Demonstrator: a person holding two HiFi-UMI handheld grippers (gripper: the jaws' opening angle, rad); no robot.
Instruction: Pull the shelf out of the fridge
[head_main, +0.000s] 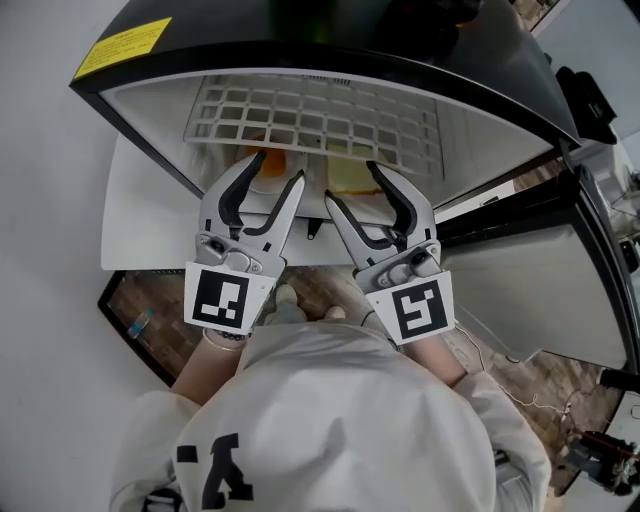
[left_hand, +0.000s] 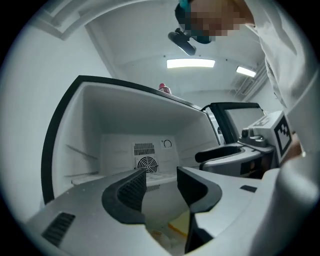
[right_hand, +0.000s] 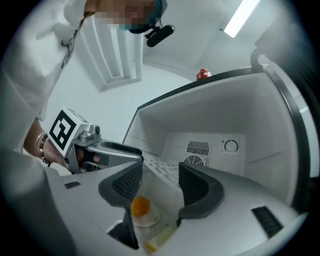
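1. The fridge (head_main: 150, 95) is standing open, and its door (head_main: 530, 280) is swinging out to the right.
2. The white wire shelf (head_main: 320, 115) is sitting inside the fridge, flat, with its front edge near the fridge's open mouth.
3. The left hand-held gripper (head_main: 272, 190) is pointing into the fridge, just in front of the shelf's front edge.
4. Its jaws are standing wide apart, with nothing between them but empty air.
5. The right hand-held gripper (head_main: 355, 190) is pointing in beside the left one, near it but not touching it.
6. Its jaws are standing wide apart too, and they are holding nothing.
7. In the right gripper view, the shelf (right_hand: 165, 167) is showing past the jaws, with no pad touching it.
8. Under the shelf, an orange ball (right_hand: 140, 205) is sitting on a small white plate (right_hand: 147, 219) near the front edge of the fridge floor.
9. A yellow thing (right_hand: 160, 239) is lying just beside the plate.
10. A round fan grille (left_hand: 146, 164) is showing on the back wall.
11. A red can (right_hand: 202, 74) is standing on top of the fridge.
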